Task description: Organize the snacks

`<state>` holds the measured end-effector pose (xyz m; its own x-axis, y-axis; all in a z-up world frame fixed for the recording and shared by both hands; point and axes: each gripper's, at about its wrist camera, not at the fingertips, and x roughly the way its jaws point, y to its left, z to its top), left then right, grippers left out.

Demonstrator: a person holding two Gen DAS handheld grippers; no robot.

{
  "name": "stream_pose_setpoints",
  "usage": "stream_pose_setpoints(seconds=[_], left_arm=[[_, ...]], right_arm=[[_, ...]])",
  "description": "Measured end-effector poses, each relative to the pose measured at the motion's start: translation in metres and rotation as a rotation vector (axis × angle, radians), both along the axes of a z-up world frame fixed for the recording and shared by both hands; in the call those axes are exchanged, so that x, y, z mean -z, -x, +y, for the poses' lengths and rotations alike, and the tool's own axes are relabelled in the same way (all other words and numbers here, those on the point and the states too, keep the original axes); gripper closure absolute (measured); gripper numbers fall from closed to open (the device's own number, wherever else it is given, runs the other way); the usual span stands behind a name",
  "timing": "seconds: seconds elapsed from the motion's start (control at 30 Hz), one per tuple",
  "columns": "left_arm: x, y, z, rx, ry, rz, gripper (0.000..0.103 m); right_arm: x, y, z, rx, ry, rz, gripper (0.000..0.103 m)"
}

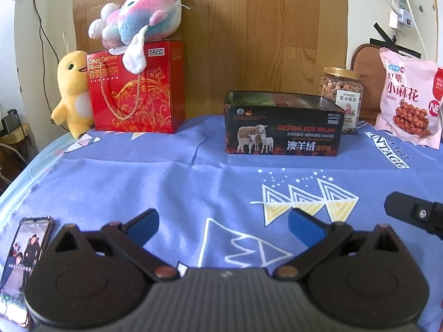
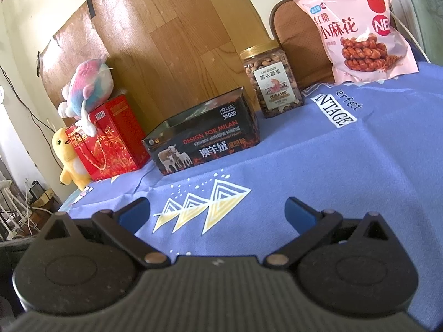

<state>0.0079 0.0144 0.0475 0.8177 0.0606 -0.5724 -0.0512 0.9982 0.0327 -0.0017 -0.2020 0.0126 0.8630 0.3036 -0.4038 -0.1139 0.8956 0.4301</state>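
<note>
1. Ahead of me on the table, the open box sits mid-back.
2. The nut jar stands behind its right corner; the snack bag leans further right.
3. Far left, a plush lies on the gift bag.

The black box reads "DESIGN FOR MILAN", "NO.L102", "3800D" and "澳羊绒". Left of it, the red bag says "Crispy Cashew Biscuit". Right of it, the nut jar label shows "A180", the pink packet "红糖小麻花", and the cloth "perfect" and "NTAGE".
</note>
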Motion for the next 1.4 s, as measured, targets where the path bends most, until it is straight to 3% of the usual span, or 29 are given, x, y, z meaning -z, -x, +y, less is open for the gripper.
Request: stream_pose_setpoints(seconds=[1.4], left_arm=[[-0.0059, 0.0051, 0.0008, 0.002, 0.018, -0.033, 0.0]], right_arm=[[-0.0009, -0.0005, 0.0016, -0.013, 0.002, -0.004, 0.0]])
